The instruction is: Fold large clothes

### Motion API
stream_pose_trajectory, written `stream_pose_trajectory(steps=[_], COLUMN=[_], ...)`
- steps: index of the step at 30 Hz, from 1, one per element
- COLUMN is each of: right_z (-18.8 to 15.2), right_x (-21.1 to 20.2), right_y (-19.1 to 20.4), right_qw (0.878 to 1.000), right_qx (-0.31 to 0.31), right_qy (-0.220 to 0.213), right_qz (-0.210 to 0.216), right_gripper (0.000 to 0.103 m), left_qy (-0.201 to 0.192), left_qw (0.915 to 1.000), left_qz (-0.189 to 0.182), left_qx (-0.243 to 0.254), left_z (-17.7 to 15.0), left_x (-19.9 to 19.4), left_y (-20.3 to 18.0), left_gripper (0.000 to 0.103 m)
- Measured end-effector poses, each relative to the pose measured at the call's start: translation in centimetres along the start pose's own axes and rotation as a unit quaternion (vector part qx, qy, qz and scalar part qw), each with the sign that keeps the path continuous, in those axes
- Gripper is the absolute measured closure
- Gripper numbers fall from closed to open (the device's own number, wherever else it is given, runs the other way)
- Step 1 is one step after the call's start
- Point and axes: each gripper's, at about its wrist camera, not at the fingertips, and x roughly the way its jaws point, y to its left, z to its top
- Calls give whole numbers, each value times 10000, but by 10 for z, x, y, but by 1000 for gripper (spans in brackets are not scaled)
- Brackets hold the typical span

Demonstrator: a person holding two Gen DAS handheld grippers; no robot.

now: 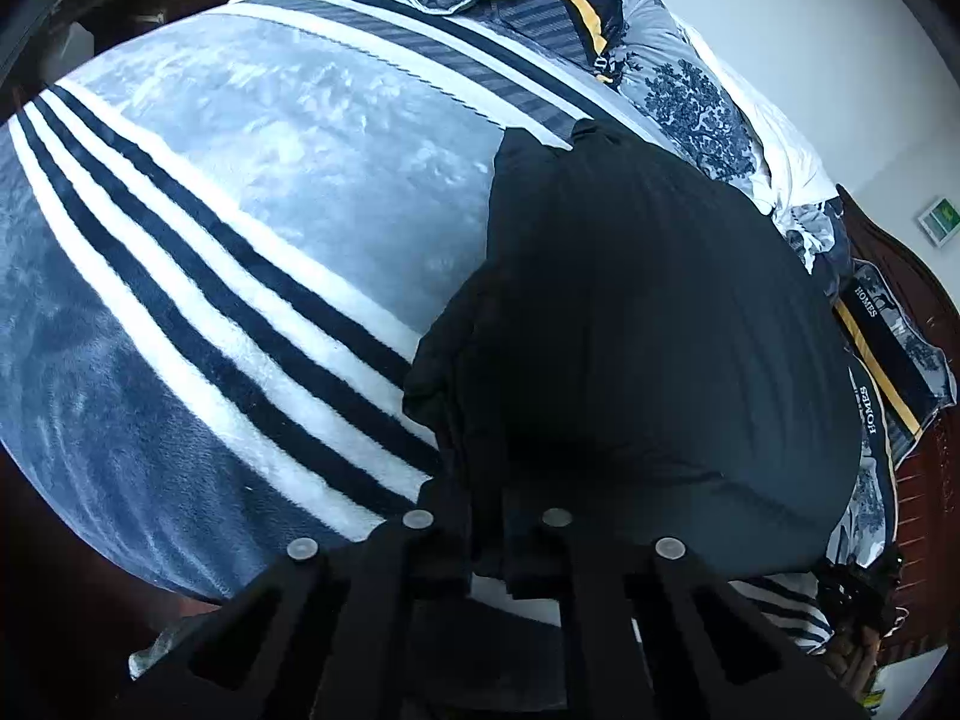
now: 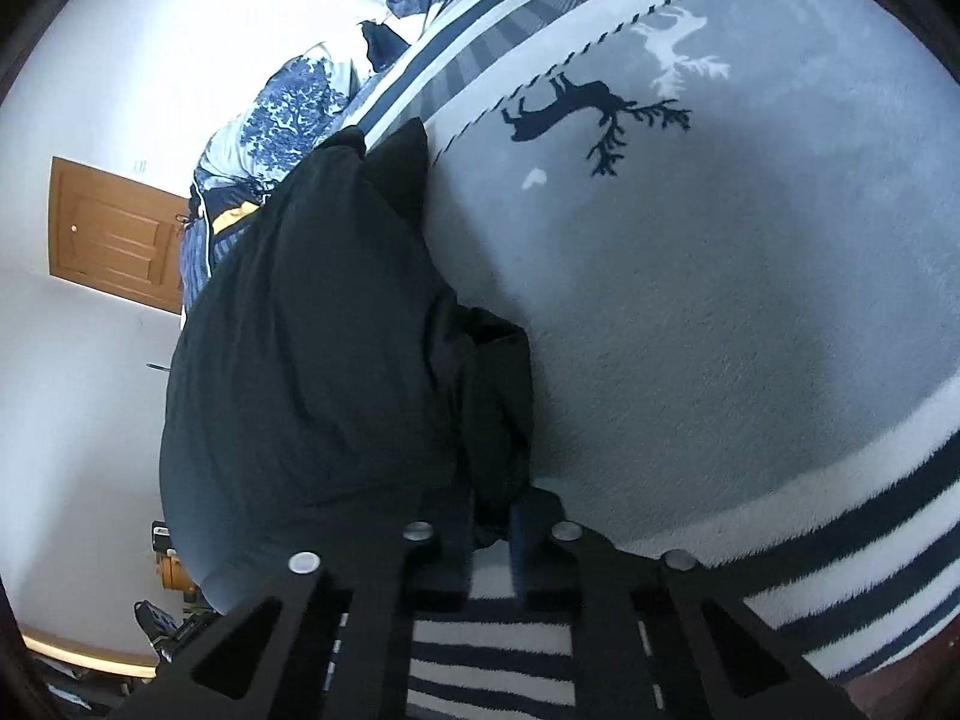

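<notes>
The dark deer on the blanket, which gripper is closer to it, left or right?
Right. The right gripper grips the black garment beside the grey panel bearing the dark deer. The left gripper holds the garment's other side; no deer shows in its view.

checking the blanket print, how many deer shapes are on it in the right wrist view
2. A dark navy deer lies on the grey blanket, and a white deer sits just above and right of it. Others may be hidden under the black garment.
</notes>
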Motion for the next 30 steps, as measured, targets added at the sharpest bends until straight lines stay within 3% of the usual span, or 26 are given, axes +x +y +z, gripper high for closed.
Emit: stream_pose_trajectory(steps=[5, 13, 18, 20, 21, 22, 25, 27, 30], right_z=[-9, -53, -62, -59, -57, -53, -44, -35, -27], right_x=[-12, -54, -70, -66, -63, -59, -59, -49, -34], right_y=[1, 0, 7, 8, 9, 11, 14, 10, 7], right_qw=[10000, 9987, 9959, 9969, 9977, 9984, 9974, 9982, 9990], right_qx=[-5, 3, -193, -101, -83, -92, -225, -96, 15], right_qy=[-89, -377, -610, -580, -517, -475, -617, -555, -337], right_qz=[-29, 334, 639, 514, 427, 284, 299, 225, 306], right_gripper=[100, 102, 100, 70, 32, 26, 26, 26, 30], left_qy=[-137, -440, -369, -228, -154, -95, -359, -504, -183], left_qw=[9996, 9970, 9953, 9950, 9949, 9952, 9956, 9941, 9932], left_qz=[115, 215, -34, -176, -151, -92, -210, -295, -449], left_qx=[-221, -602, -895, -959, -982, -965, -845, -914, -1060], left_z=[-3, -9, -12, -14, -16, -18, -29, -37, -38], left_x=[-10, -31, -31, -29, -28, -29, -46, -52, -36], left_y=[12, 31, 42, 43, 41, 38, 21, 10, -1], left_gripper=[99, 100, 100, 91, 77, 61, 33, 23, 23])
